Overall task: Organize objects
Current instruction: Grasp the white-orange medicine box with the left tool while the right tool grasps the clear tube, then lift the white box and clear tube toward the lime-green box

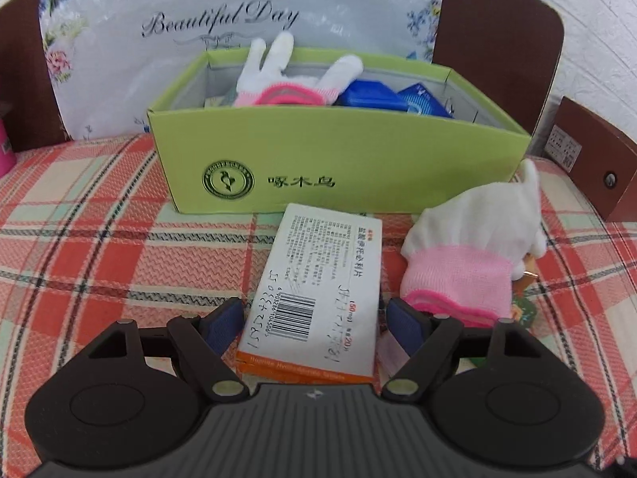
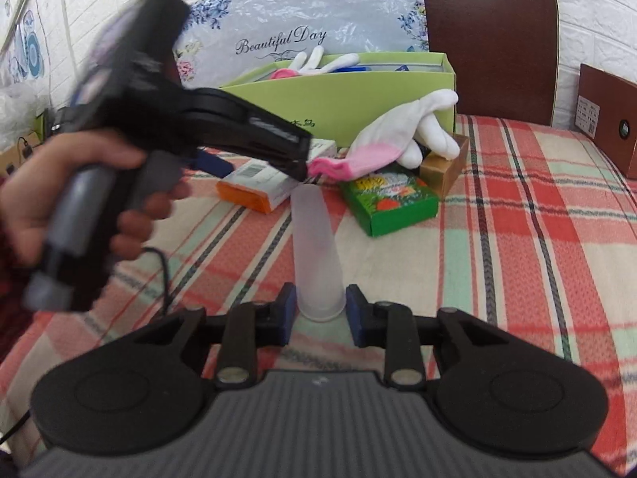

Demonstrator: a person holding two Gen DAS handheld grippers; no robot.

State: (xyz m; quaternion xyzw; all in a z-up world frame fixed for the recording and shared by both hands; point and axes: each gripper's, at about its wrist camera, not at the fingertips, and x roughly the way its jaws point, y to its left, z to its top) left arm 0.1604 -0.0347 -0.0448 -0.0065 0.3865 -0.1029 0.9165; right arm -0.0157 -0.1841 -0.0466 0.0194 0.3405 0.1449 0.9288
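Observation:
A white and orange medicine box [image 1: 318, 298] lies on the plaid bedspread in front of the green storage box [image 1: 358, 167]. My left gripper [image 1: 316, 320] is open, its blue pads on either side of the medicine box's near end; whether they touch it I cannot tell. A white glove with a pink cuff [image 1: 469, 255] lies just to its right. In the right wrist view, my right gripper [image 2: 320, 314] is open around the wide end of a frosted plastic cup [image 2: 316, 247] lying on its side. The left gripper [image 2: 254, 147] shows there over the medicine box [image 2: 258, 185].
The green box [image 2: 358, 83] holds another glove [image 1: 286, 79] and blue packets [image 1: 374, 95]. A green carton [image 2: 392, 199] and a gold box [image 2: 446, 167] lie under the loose glove [image 2: 398, 135]. A brown headboard [image 2: 489, 40] and a brown box [image 2: 609, 119] stand behind.

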